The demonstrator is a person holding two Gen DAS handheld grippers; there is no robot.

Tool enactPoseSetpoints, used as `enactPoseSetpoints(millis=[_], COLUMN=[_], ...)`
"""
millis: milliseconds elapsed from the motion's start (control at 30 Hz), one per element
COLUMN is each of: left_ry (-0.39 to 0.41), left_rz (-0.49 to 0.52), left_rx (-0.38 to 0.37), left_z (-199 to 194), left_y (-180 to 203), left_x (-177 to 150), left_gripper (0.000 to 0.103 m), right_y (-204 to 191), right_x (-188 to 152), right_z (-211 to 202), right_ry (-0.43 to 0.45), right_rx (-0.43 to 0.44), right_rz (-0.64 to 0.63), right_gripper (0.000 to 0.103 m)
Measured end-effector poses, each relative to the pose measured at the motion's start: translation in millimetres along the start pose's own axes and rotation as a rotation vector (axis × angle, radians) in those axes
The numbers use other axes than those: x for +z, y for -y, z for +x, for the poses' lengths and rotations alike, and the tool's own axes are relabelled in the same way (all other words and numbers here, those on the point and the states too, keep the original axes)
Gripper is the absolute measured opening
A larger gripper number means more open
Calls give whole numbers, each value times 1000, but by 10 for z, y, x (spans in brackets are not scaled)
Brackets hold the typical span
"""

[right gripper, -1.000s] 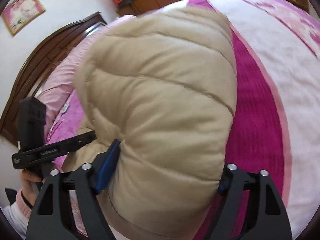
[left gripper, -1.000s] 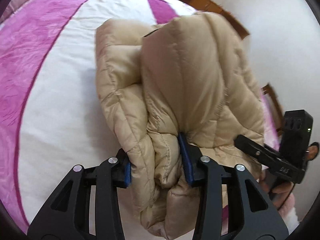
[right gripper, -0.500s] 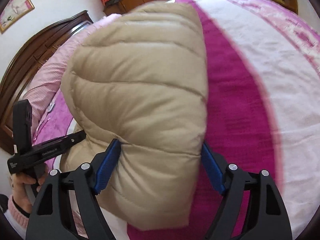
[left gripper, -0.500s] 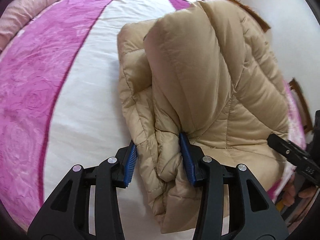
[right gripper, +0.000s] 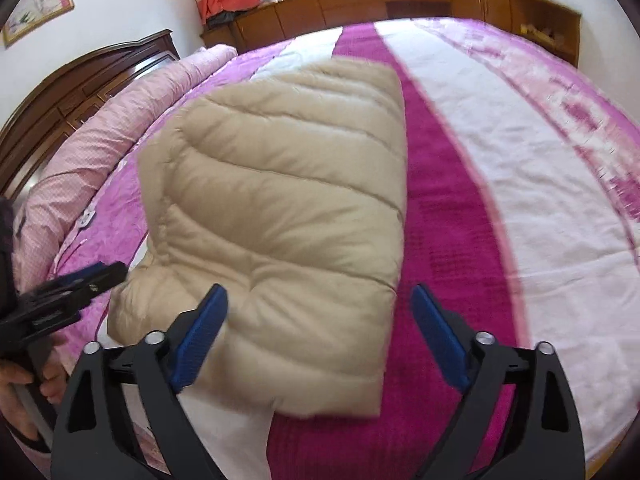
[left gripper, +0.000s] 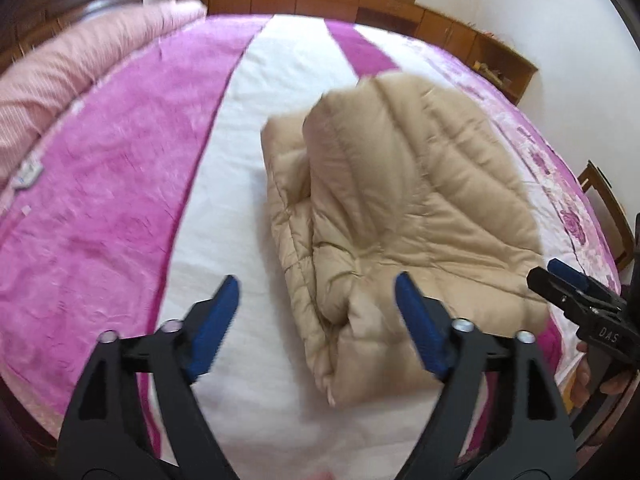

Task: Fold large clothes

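Left gripper (left gripper: 316, 304): jaws just spread, nothing pinched.
Right gripper (right gripper: 320, 314): likewise parted, off the cloth.
Puffer jacket (left gripper: 400, 216): folded bundle near the bed's (left gripper: 224, 208) front edge.
Risk: puffy layers (springy filling) may unfold unheld.

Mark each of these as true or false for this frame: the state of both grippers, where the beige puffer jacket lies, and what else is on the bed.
1. The left gripper is clamped on the jacket. False: its jaws have just been opening and stand apart, pads clear of the fabric.
2. The right gripper is open. True.
3. The beige puffer jacket lies folded on the bed. True.
4. The jacket hangs in the air. False: it rests on the bedspread.
5. A pink rolled quilt lies by the wooden headboard. True.
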State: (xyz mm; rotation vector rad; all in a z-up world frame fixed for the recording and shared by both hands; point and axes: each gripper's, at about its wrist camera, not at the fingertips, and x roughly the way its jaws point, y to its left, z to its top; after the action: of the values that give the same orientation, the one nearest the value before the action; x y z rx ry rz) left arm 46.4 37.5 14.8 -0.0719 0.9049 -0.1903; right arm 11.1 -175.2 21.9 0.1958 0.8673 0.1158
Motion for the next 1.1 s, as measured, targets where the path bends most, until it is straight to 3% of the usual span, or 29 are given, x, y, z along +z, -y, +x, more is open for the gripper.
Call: enactPoseSetpoints(millis=[67, 167, 633, 1100], left_ry=[21, 27, -64, -114], left_rz=[21, 37, 21, 31], left_rx=[13, 31, 75, 62], left_z=[-125, -245, -197, -118], left_y=[67, 187, 457, 581], left_x=[1, -42, -413, -560], left_gripper=[93, 95, 96, 96], right_y=[-58, -118, -136, -112], right_x=[-45, -120, -607, -703], right_z=[-135, -259, -427, -345], right_ry=[14, 22, -16, -44], right_rx=[-8, -26, -101, -104], right_rz=[-13, -25, 39, 62], right_gripper=[97, 97, 97, 98])
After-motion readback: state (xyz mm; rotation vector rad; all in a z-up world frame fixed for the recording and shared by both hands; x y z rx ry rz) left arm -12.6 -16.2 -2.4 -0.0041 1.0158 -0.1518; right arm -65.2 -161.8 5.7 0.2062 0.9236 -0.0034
